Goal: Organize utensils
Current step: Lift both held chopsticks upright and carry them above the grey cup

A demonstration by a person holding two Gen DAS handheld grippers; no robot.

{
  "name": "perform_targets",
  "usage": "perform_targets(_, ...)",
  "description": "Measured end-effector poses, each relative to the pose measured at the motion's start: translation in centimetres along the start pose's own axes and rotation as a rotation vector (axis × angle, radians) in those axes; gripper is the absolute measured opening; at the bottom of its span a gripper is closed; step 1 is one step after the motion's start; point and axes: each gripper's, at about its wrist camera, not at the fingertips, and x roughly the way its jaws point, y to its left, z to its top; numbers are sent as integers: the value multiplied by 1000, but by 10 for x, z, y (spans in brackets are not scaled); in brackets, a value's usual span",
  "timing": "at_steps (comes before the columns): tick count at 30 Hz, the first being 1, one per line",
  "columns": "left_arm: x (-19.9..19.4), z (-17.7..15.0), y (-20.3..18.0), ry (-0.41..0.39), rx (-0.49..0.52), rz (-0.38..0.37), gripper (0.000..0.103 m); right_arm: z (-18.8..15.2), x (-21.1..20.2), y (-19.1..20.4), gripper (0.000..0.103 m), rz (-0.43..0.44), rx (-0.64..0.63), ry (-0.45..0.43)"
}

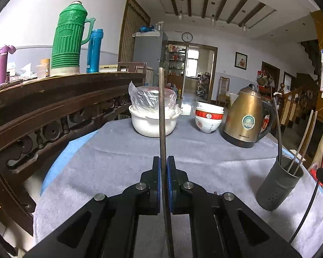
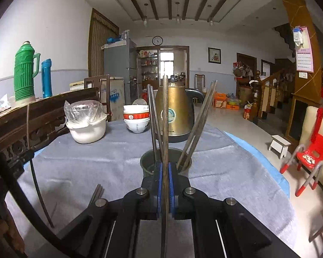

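My left gripper is shut on a brown chopstick that stands upright above the grey cloth. The dark grey utensil holder stands to its right with several chopsticks leaning in it. My right gripper is shut on another brown chopstick, upright, right in front of the holder. The holder has several chopsticks in it. More chopsticks lie on the cloth at the lower left of the right wrist view.
A gold electric kettle, stacked bowls and a white pot with a bagged lid stand at the table's far side. A carved wooden sideboard with a green thermos borders the left. A red child's chair stands right.
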Motion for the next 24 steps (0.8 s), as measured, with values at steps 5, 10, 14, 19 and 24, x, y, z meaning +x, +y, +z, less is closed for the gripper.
perform_targets(5, -15, -1, 10, -4, 0, -6, 7, -7, -11, -6, 6, 2, 14, 2)
perform_targets(10, -29, -2, 11, 0, 8, -30, 7, -6, -23, -12, 6, 12, 36, 2)
perform_targets(14, -44, -3, 12, 5, 13, -58, 7, -6, -39, -22, 6, 23, 61, 12)
perform_targets(19, -57, -7, 16, 13, 13, -84, 7, -8, -56, -35, 6, 32, 104, 28)
perform_targets(24, -63, -7, 22, 34, -12, -102, 7, -12, -71, -48, 7, 33, 164, 50)
